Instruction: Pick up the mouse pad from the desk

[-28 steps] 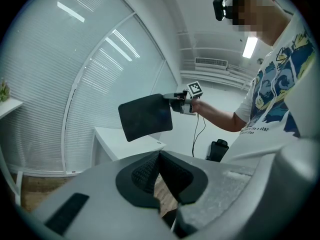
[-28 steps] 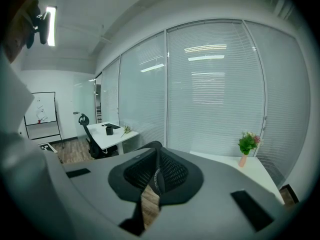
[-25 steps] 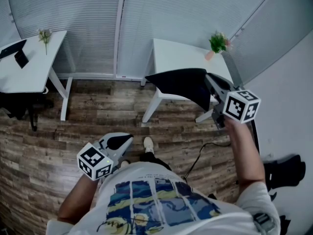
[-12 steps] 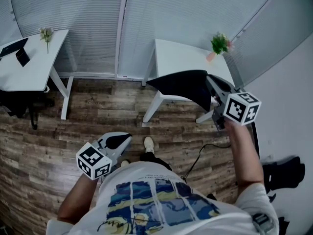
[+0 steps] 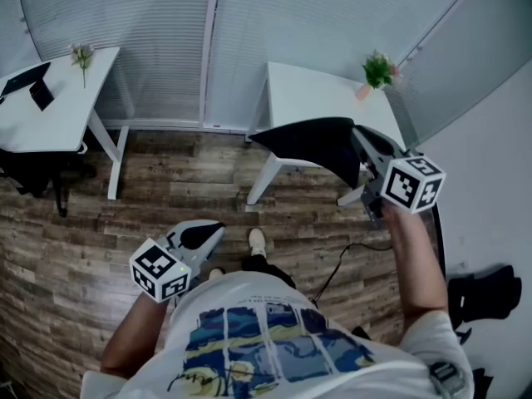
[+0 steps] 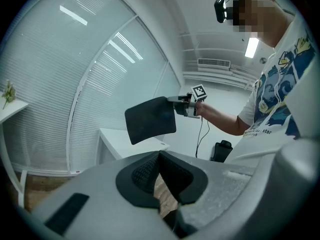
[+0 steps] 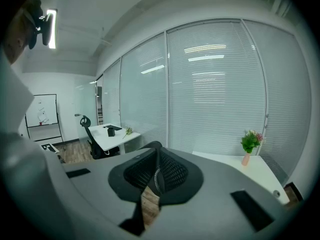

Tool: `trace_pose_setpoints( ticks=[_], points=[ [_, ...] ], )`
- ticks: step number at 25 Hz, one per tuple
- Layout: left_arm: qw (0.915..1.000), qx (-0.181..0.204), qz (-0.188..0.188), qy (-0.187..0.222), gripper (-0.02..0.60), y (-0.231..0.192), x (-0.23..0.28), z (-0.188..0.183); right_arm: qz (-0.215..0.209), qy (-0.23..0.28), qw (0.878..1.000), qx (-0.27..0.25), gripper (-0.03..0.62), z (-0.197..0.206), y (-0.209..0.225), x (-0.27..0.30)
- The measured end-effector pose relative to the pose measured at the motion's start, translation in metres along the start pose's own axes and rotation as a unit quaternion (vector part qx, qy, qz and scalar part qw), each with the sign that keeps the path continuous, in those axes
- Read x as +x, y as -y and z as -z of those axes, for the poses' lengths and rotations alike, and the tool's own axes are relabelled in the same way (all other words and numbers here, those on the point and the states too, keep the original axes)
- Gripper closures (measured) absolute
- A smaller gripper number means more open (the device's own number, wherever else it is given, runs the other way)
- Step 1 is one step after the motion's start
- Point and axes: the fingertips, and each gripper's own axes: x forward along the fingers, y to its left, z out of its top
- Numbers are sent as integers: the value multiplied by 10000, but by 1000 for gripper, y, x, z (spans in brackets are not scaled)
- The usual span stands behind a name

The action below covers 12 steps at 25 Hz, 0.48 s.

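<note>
Finding: right hand-held gripper (image 5: 361,158) clamps mouse pad (image 5: 312,144) by its near edge; judged light, thin, floppy; left hand-held gripper (image 5: 204,235) closed, empty.

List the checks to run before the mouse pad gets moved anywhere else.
1. Mouse pad clamped in right gripper: ok.
2. Mouse pad lifted clear of the desk: ok.
3. Left gripper empty, jaws together: ok.
4. Potted plant upright at the desk's far corner, apart from the pad: ok.
5. How deep the grip sits on the pad's edge: cannot tell.
</note>
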Motion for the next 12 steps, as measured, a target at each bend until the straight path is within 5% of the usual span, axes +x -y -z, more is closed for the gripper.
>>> trace_pose_setpoints(
  ticks=[12],
  points=[
    [10000,-37,34,-52,580,4,9,5,-37,5,10000,61,570,10,6,-5]
  ],
)
